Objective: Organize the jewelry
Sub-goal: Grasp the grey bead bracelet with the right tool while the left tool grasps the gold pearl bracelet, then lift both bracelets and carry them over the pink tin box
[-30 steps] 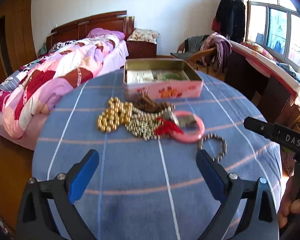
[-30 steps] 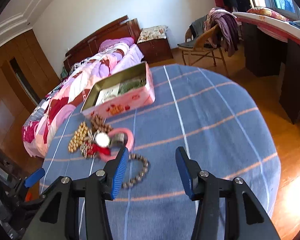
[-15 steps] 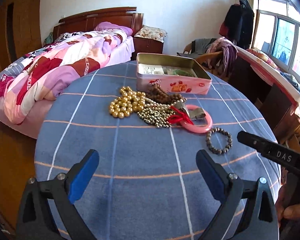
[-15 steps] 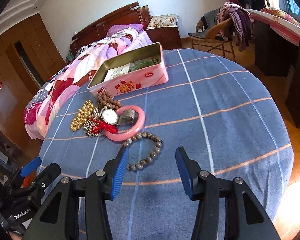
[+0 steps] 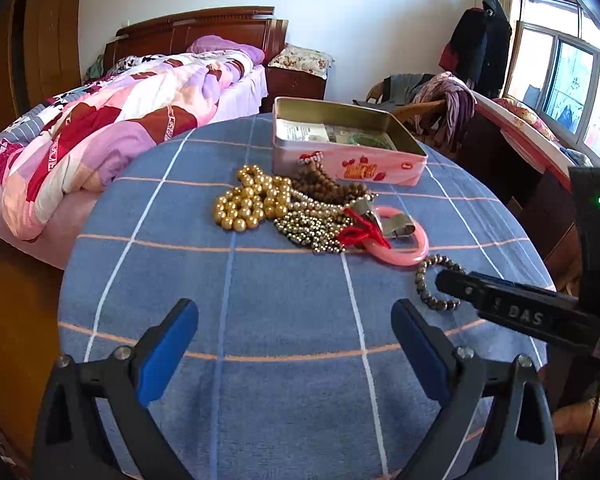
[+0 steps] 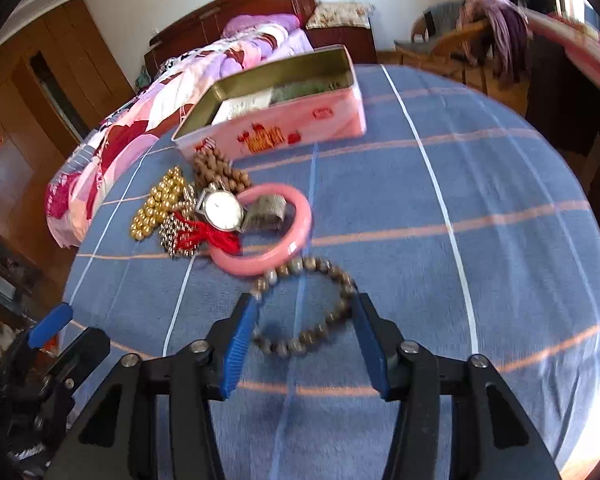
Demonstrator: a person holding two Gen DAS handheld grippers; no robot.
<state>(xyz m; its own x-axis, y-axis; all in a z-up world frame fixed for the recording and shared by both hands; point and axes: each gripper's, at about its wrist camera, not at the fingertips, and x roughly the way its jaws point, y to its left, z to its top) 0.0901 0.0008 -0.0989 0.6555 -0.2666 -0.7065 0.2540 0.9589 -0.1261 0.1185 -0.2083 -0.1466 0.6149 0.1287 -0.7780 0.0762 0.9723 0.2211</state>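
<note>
A ring-shaped dark bead bracelet (image 6: 342,276) lies flat on the blue checked tablecloth (image 6: 440,208). My right gripper (image 6: 304,306) is low over it, a blue pad on each side, and its jaws are opening. The pads do not press on the beads. Just beyond lie a pink bangle (image 6: 296,236), a watch (image 6: 222,210), a red tassel (image 6: 208,236), gold beads (image 6: 160,204) and brown beads (image 6: 216,168). An open pink tin (image 6: 280,132) stands behind them. My left gripper (image 5: 294,320) stands open and empty over bare cloth. In its view the right gripper's finger (image 5: 500,304) covers part of the bracelet (image 5: 424,280).
A bed with a pink patchwork quilt (image 5: 112,120) lies past the table's left edge. A chair draped with clothes (image 5: 444,96) and a desk under the window stand at the right. The tin (image 5: 348,144) holds papers and a green item.
My right gripper has moved forward and down onto the dark bead bracelet, and its jaws have widened to either side of it. My left gripper has barely shifted.
</note>
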